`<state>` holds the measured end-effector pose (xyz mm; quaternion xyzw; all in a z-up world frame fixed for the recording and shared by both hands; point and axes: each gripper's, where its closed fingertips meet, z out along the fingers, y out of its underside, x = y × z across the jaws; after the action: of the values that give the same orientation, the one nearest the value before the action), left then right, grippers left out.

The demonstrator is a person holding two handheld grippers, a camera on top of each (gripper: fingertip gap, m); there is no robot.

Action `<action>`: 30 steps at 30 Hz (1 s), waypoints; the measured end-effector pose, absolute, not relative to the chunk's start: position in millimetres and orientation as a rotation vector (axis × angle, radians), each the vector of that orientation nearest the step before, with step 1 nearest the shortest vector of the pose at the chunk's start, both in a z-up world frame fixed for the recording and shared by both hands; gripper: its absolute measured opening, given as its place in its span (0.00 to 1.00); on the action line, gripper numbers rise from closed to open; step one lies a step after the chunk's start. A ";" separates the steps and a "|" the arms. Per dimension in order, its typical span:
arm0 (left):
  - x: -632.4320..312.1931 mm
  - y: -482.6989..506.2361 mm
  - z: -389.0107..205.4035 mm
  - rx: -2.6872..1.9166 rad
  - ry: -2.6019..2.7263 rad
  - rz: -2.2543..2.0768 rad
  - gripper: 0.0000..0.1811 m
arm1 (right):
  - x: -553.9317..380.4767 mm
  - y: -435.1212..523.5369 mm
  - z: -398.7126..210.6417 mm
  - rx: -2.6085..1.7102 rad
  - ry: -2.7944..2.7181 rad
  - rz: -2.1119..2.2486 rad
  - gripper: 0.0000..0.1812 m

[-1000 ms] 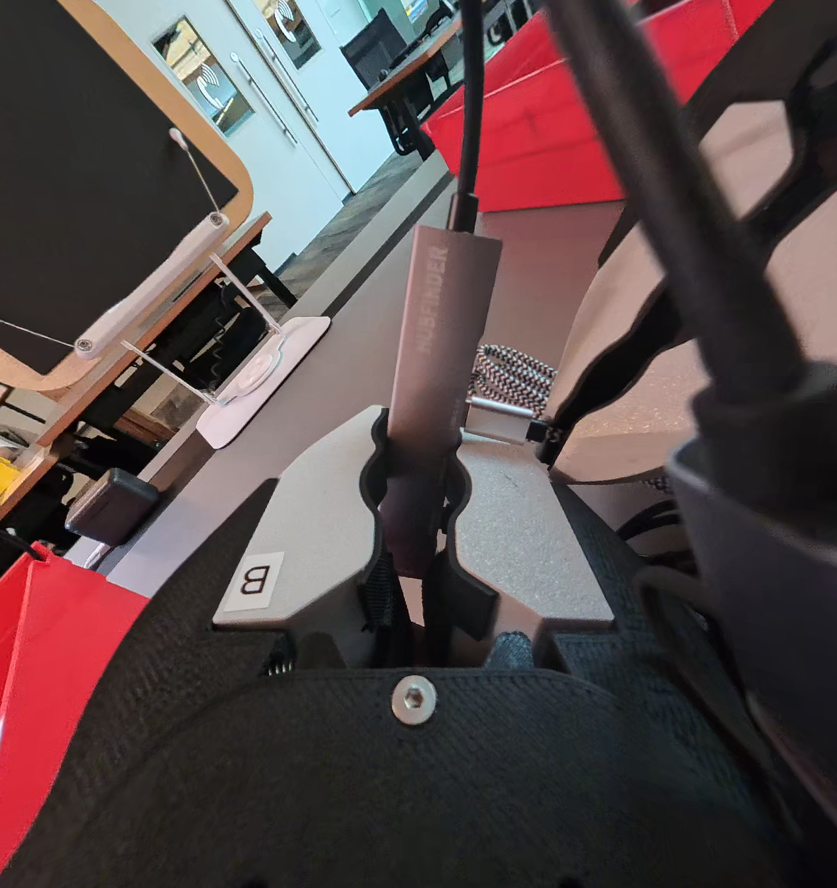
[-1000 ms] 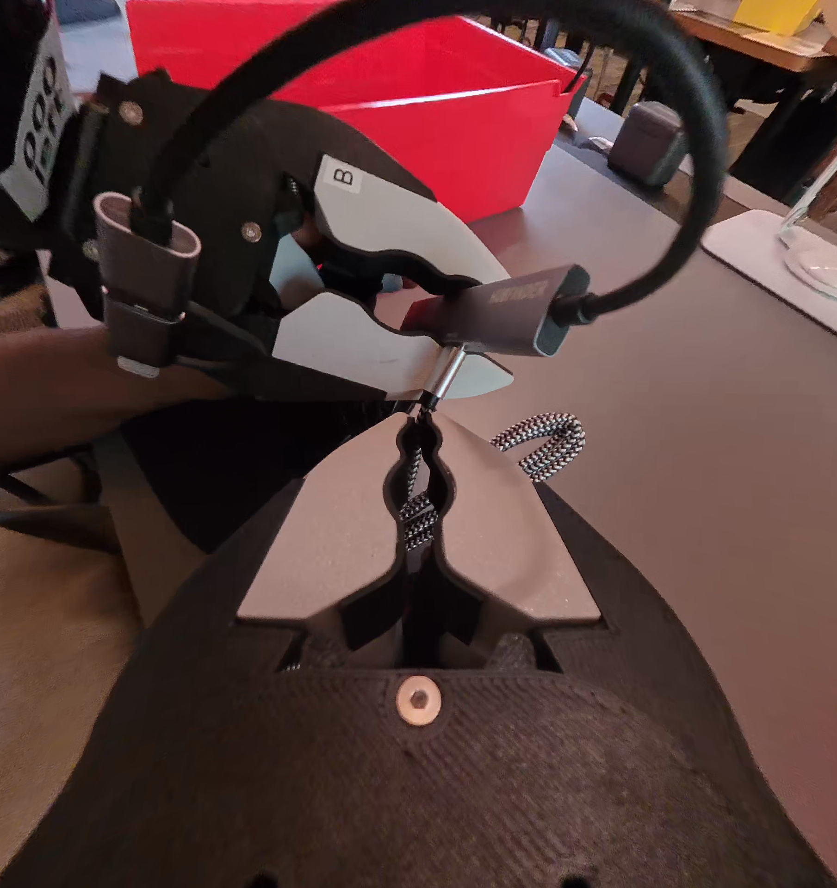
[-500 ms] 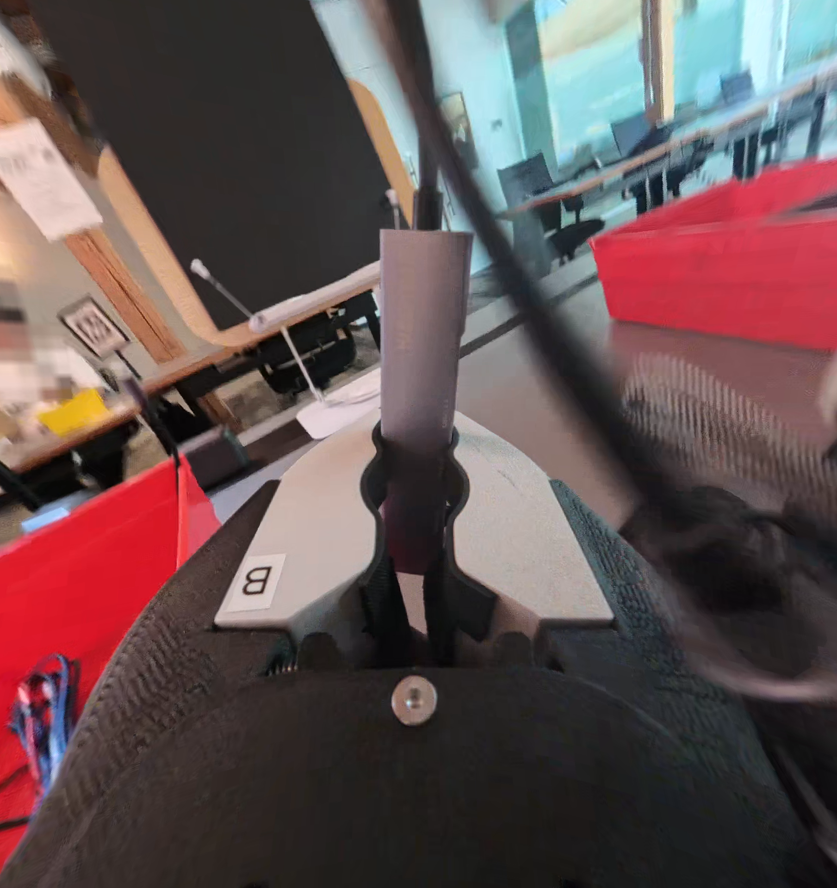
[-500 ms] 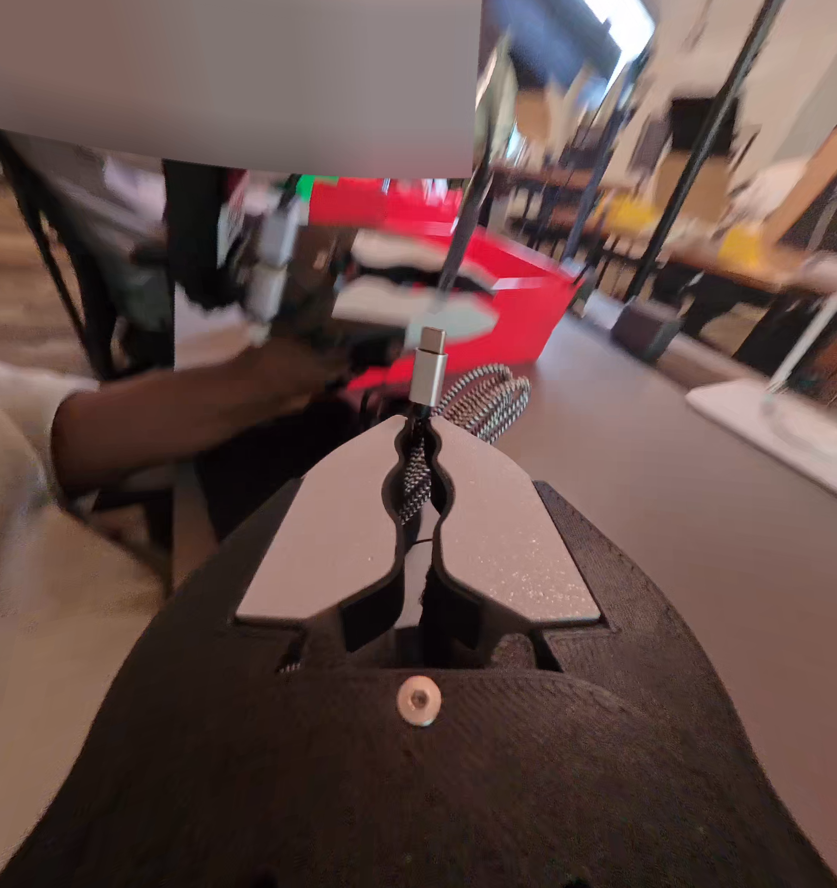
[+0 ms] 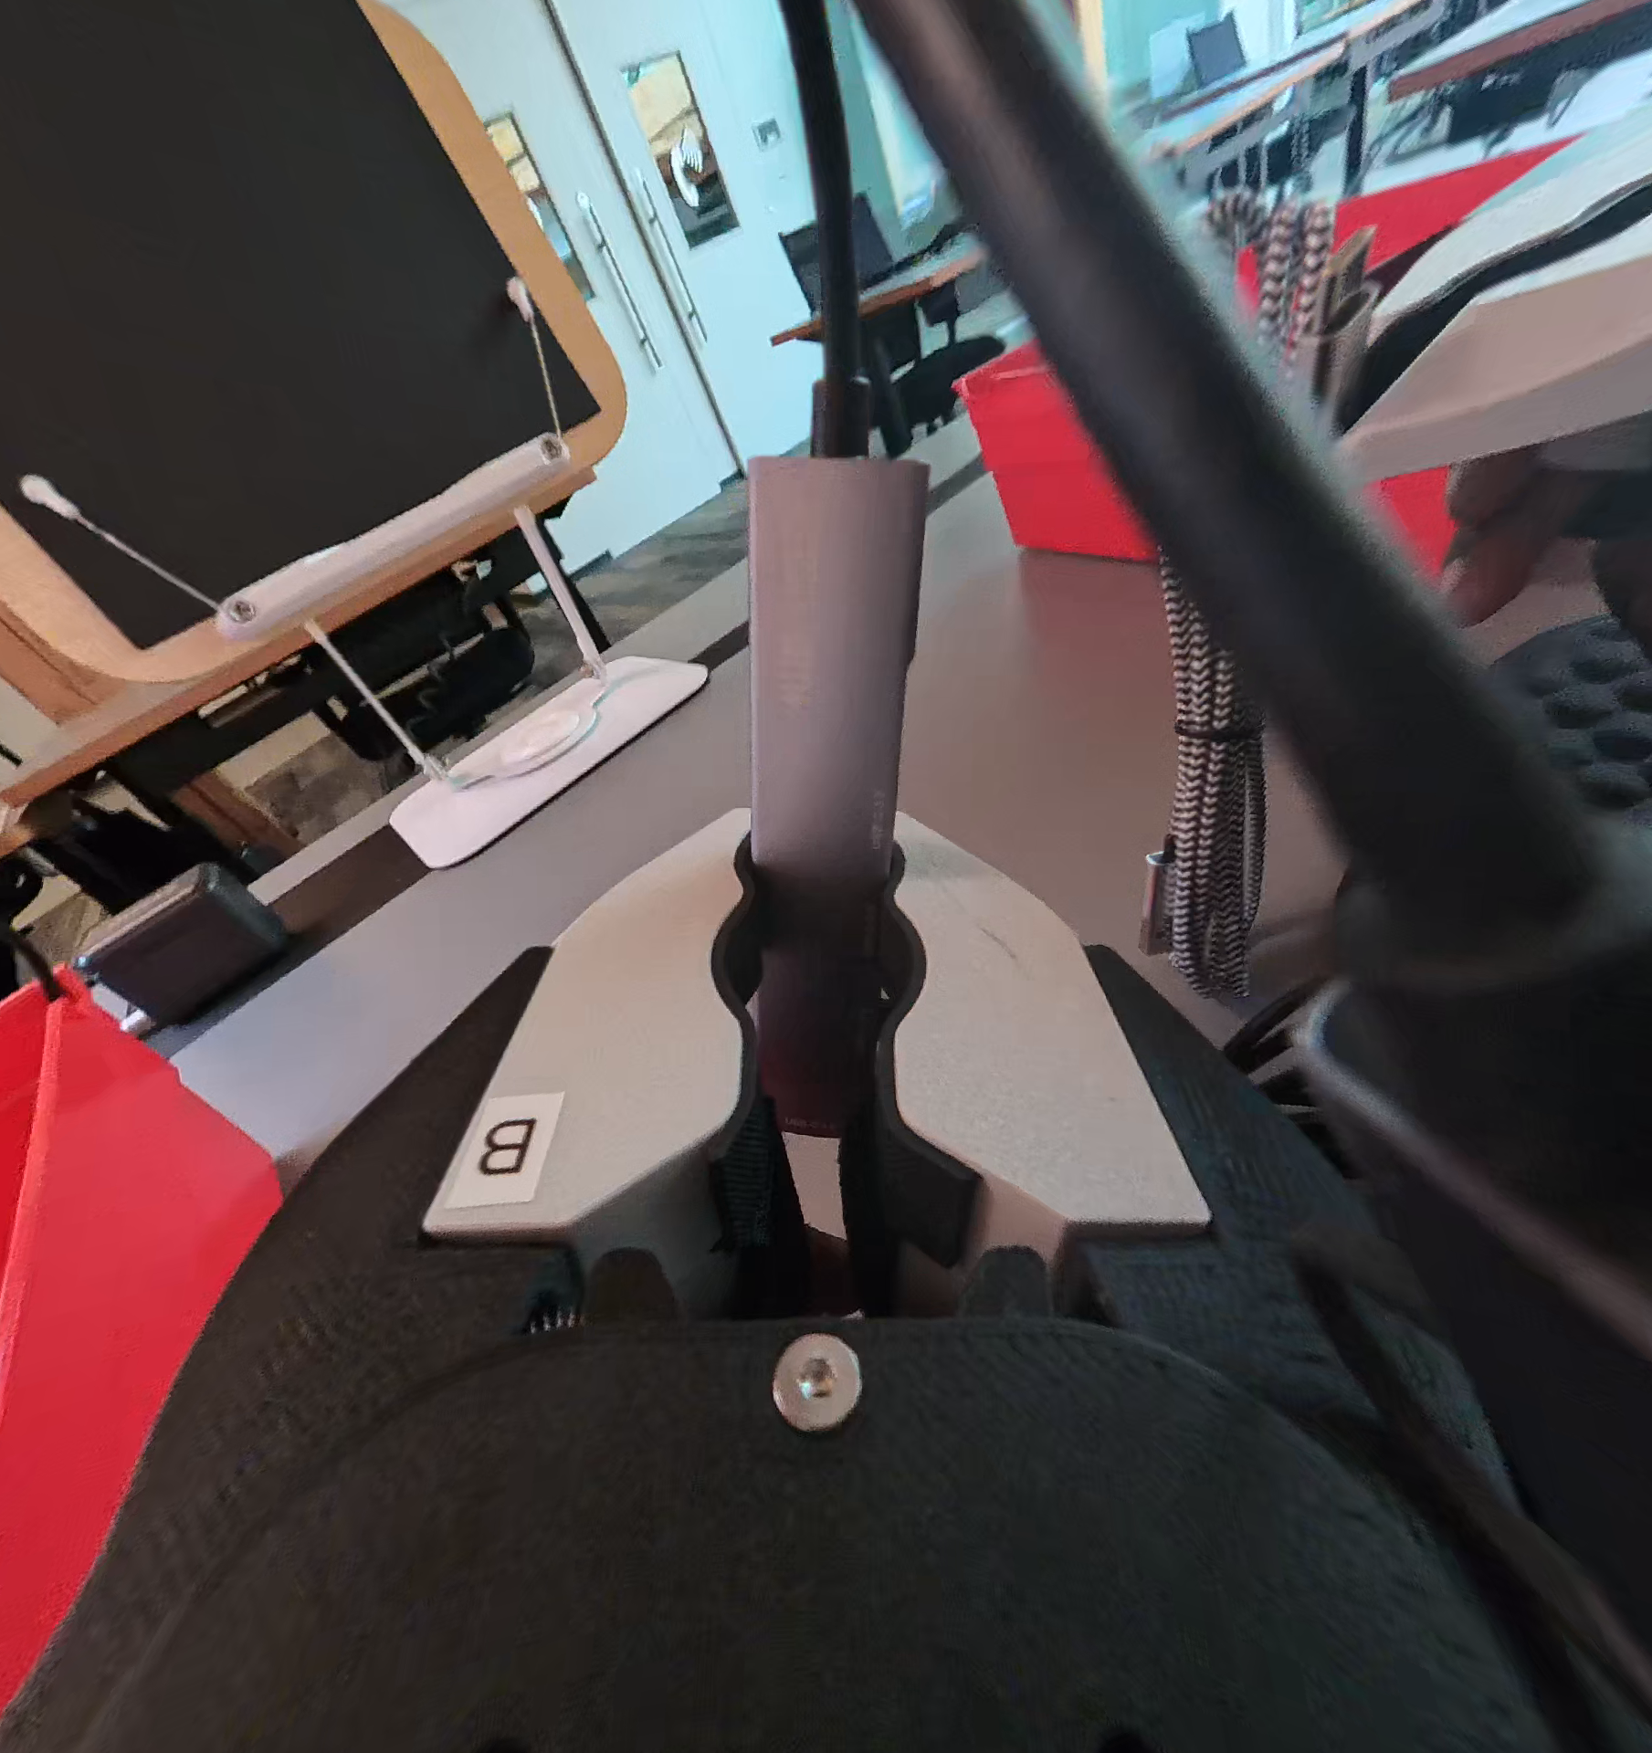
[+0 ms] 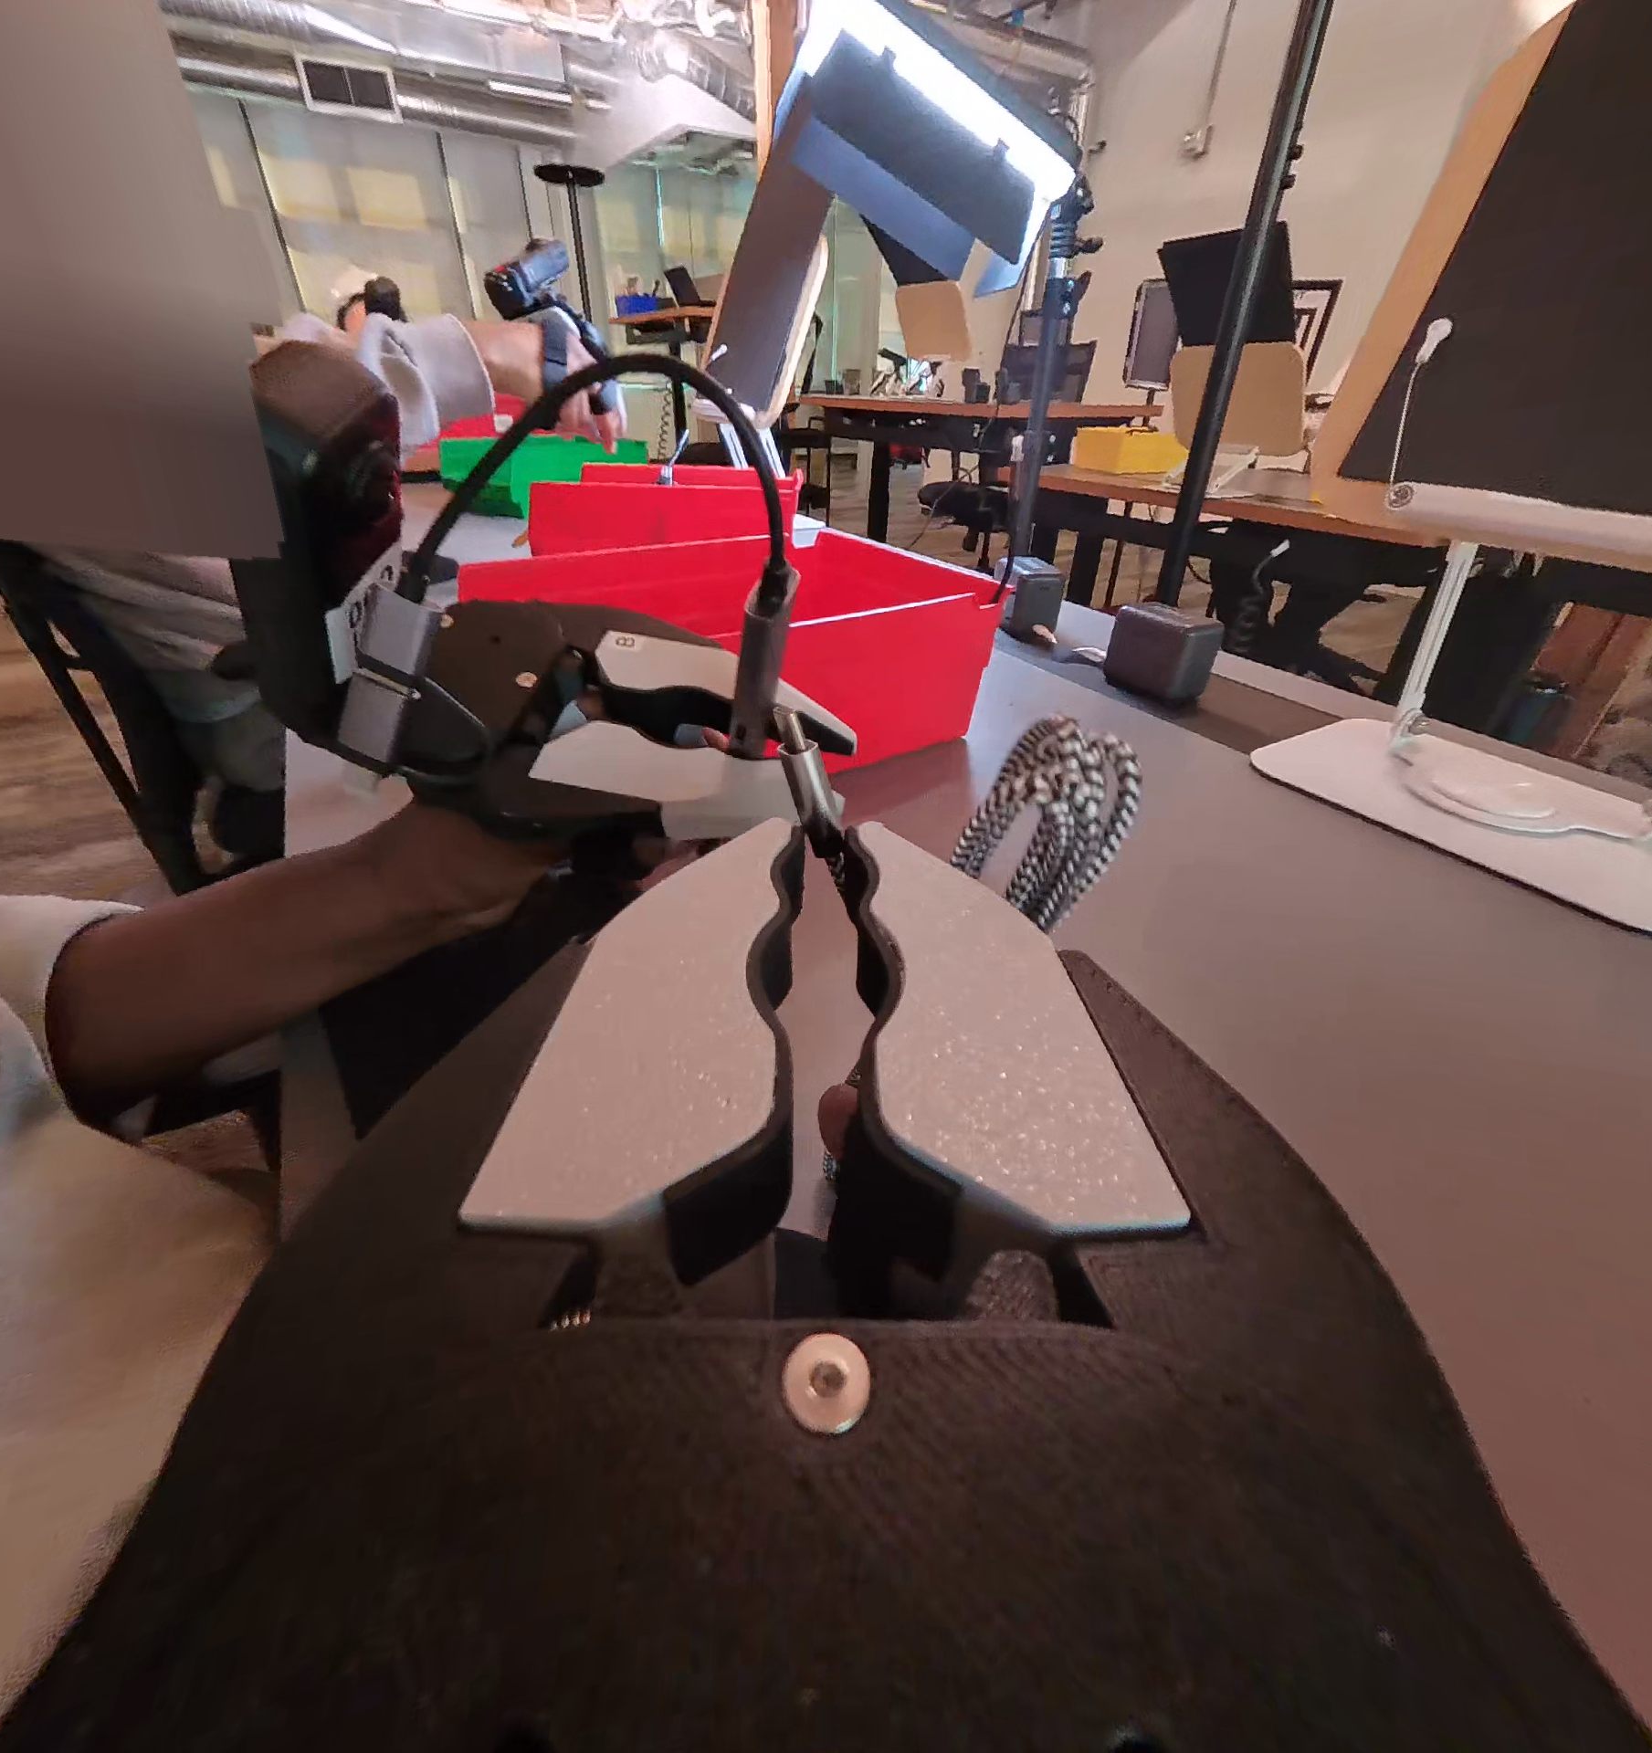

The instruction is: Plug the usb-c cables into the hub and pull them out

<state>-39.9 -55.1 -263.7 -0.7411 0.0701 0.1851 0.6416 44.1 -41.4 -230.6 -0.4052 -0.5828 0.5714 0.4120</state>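
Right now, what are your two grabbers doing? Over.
Left gripper shut on hub. Right gripper shut on braided cable, plug at hub's side, seating unclear. Hub's black cord loops overhead.

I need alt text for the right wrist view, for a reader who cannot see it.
The right claw grips a braided cable just behind its silver plug, whose tip meets the grey hub held in the left claw. Red bins stand behind on the grey table.

Bright, even indoor light. A lit panel lamp [image 6: 936, 123] glares overhead; windows [image 6: 366, 228] glow behind. Red bins [image 6: 746, 607] tint the glossy table [image 6: 1325, 996]. Wide-angle bending curves the edges. The near black cable [image 5: 1211, 455] and upper right corner blur.
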 end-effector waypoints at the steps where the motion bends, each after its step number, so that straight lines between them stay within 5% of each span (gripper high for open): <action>1: -38.1 -55.4 -261.4 -1.671 0.173 0.418 0.10 | 45.1 -40.9 -230.8 -1.012 -1.475 1.425 0.04; 20: -41.5 -57.4 -263.0 -1.665 0.177 0.434 0.10 | 123.3 92.6 -102.6 -0.978 -0.939 0.942 0.03; 30: -44.4 -58.2 -261.9 -1.647 0.183 0.455 0.10 | 170.2 204.3 -190.6 -1.384 -0.880 0.417 0.03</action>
<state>-44.4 -58.2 -261.9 -0.7258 0.0808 0.2007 0.6530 170.2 204.3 -190.6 -0.6122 -0.3893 0.1847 0.6630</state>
